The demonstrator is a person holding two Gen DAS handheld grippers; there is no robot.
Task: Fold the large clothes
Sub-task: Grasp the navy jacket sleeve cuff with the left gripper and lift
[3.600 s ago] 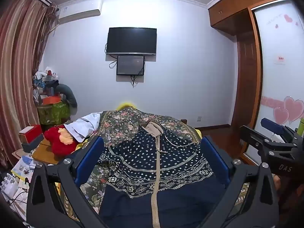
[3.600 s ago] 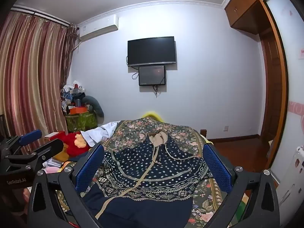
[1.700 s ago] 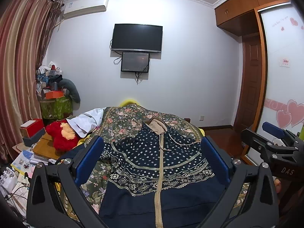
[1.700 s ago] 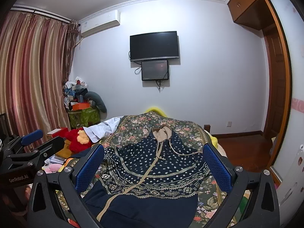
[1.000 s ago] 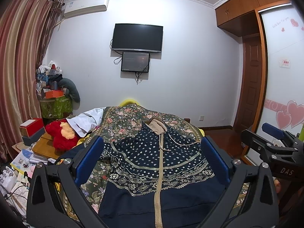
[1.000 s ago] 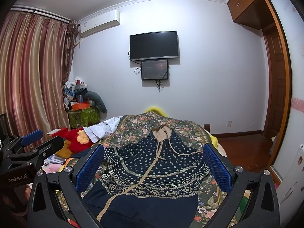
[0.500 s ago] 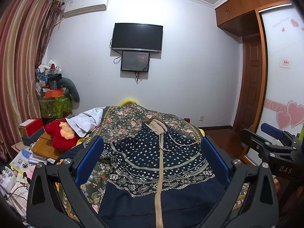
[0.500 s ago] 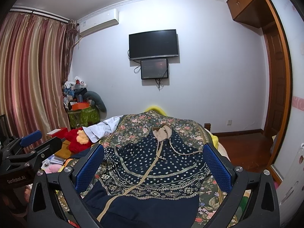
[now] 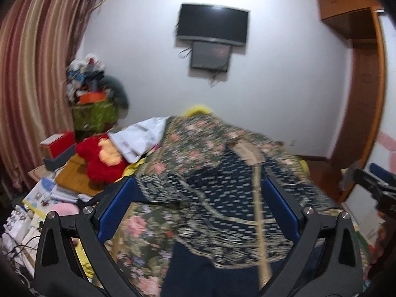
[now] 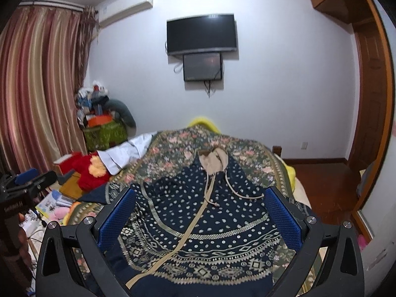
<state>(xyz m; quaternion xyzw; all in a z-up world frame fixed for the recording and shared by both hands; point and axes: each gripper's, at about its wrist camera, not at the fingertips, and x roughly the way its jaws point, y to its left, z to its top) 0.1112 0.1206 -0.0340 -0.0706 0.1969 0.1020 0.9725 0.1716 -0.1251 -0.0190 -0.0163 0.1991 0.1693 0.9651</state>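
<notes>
A large navy hooded jacket point(image 10: 198, 222) with white dots, beige patterned bands, a beige zip and a beige-lined hood lies spread flat on the bed's floral cover point(image 10: 173, 153). In the blurred left wrist view the same jacket point(image 9: 222, 198) sits right of centre. My left gripper point(image 9: 196, 210) hangs open above the jacket's left side, holding nothing. My right gripper point(image 10: 199, 219) stands open over the jacket's chest, also holding nothing. Each gripper shows at the edge of the other's view: the left gripper point(image 10: 22, 183) at far left, the right gripper point(image 9: 376, 185) at far right.
A red plush toy point(image 10: 89, 170), a white garment point(image 10: 123, 153), boxes and books point(image 9: 47, 193) crowd the bed's left side. A green basket point(image 10: 104, 133) piled with things stands by striped curtains point(image 10: 37, 86). A wooden door point(image 10: 371, 99) and bare floor point(image 10: 329, 180) lie to the right.
The left wrist view has swung left and down with motion blur, so the jacket now sits to its right. The right wrist view has tipped slightly downward. Both grippers remain open.
</notes>
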